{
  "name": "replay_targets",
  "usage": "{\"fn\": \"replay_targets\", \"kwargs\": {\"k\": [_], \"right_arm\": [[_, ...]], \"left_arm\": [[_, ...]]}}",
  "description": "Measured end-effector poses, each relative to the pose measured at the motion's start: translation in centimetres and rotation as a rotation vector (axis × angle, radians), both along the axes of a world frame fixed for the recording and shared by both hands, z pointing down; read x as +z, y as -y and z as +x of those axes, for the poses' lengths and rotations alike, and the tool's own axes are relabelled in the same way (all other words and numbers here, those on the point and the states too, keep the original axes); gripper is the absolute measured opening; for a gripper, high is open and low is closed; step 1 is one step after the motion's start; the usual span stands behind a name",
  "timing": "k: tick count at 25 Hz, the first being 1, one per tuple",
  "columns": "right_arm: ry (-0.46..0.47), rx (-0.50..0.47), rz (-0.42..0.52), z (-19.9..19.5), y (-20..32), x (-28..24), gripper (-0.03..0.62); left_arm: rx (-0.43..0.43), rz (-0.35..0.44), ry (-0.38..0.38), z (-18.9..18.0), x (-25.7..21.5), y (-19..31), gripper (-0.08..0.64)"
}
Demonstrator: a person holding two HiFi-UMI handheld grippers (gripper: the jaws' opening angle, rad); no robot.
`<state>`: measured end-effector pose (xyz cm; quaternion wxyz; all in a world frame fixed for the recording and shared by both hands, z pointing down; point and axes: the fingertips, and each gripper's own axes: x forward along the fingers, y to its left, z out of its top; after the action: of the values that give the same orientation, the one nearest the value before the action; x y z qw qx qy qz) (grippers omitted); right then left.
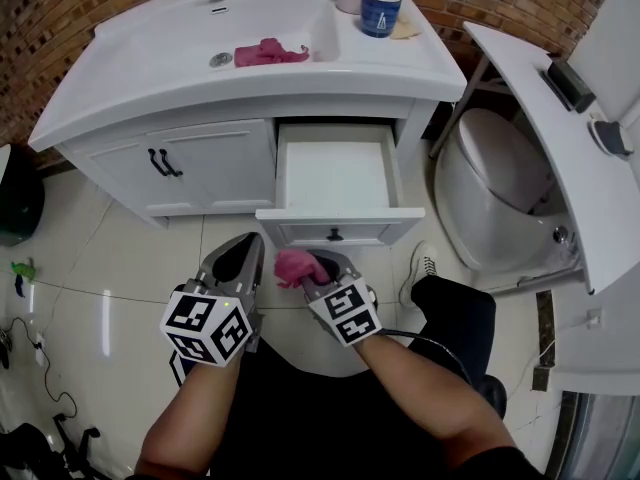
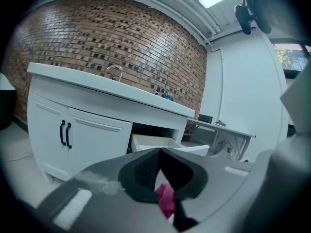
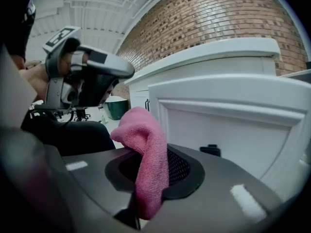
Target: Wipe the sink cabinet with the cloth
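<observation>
Your right tool (image 3: 154, 173) clamped on pink terry cloth (image 3: 146, 144), bulk flopping left | your left tool (image 2: 158, 155) pinched narrow, empty, just left of the cloth | white sink cabinet (image 1: 215, 158) lies straight far of you | its open white drawer (image 1: 340, 220) just beyond right tool, so your right hand's nearer | second pink rag (image 1: 268, 53) in basin.
</observation>
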<state>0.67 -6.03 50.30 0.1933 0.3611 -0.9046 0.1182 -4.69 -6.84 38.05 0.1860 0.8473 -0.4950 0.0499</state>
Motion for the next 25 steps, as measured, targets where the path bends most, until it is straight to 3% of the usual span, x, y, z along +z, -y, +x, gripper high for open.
{"fn": "replay_targets", "kwargs": {"k": [5, 15, 25], "right_arm": [[0.022, 0.050, -0.033, -2.3, 1.4, 2.5, 0.080], [0.000, 0.127, -0.074, -1.2, 3.4, 4.7, 0.080], [-0.014, 0.231, -0.133, 4.2, 3.4, 5.7, 0.080]], "left_arm": [[-0.008, -0.018, 0.023, -1.1, 0.3, -0.3, 0.006], [0.006, -0.016, 0.051, -1.6, 0.5, -0.4, 0.006], [0.043, -0.024, 0.029, 0.8, 1.1, -0.6, 0.006]]}}
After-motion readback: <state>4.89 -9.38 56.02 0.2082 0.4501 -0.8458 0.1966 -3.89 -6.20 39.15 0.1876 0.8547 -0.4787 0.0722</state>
